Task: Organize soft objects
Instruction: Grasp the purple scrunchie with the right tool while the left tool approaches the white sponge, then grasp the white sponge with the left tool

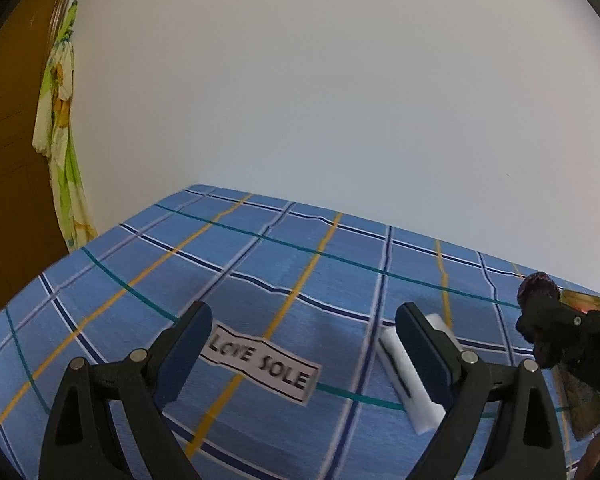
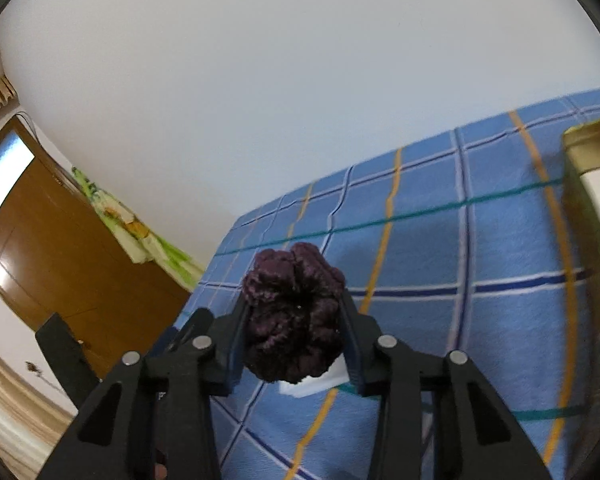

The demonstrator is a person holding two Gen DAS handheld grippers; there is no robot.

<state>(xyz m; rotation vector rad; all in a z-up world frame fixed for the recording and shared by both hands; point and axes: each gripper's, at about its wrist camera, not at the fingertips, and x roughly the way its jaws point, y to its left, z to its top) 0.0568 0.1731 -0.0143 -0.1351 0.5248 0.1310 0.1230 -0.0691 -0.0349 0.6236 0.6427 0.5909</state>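
Observation:
A dark purple fluffy scrunchie (image 2: 296, 312) is pinched between the pads of my right gripper (image 2: 295, 300), held up above the blue plaid bedsheet (image 2: 480, 240). In the left wrist view the same scrunchie (image 1: 538, 286) shows at the far right edge. My left gripper (image 1: 304, 312) hangs open over the sheet with nothing between its fingers. A white foam block (image 1: 414, 380) lies on the sheet just beside its right finger, partly hidden by it. A white "LOVE SOLE" label (image 1: 260, 362) lies between the fingers, lower down.
A gold-coloured box (image 2: 588, 148) stands on the bed at the right; the box (image 1: 580, 392) also appears behind the right gripper in the left wrist view. A white wall backs the bed. A brown wooden door (image 2: 60, 248) and a green floral cloth (image 1: 60, 120) are to the left.

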